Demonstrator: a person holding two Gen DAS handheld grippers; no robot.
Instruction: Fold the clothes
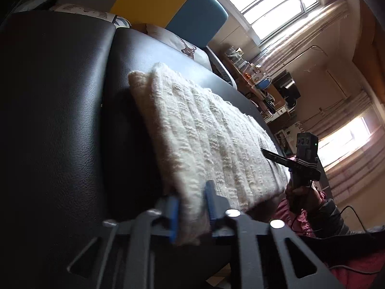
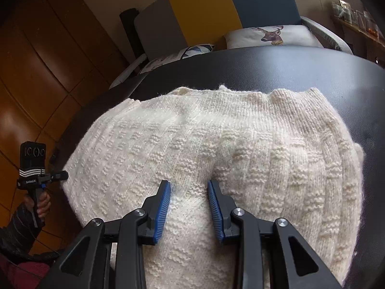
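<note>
A cream knitted sweater [image 1: 204,132] [image 2: 216,132] lies folded on a black leather surface [image 1: 60,120] [image 2: 288,72]. In the left wrist view my left gripper [image 1: 190,191] is shut on the sweater's thick near edge, with knit filling the gap between its blue pads. My right gripper [image 2: 188,183] is shut on a raised ridge of the knit, and creases spread from its fingertips. Each gripper shows in the other's view at the sweater's opposite end: the right gripper [image 1: 276,156] and the left gripper [image 2: 60,175], each held by a hand [image 1: 303,195] [image 2: 43,202].
Beyond the leather surface stands a deer-print cushion [image 2: 269,35] [image 1: 187,48] against a grey, yellow and blue seat back [image 2: 204,7]. Wooden panels [image 2: 36,60] are at the left. A cluttered desk [image 1: 259,84] and bright windows [image 1: 264,2] are at the right.
</note>
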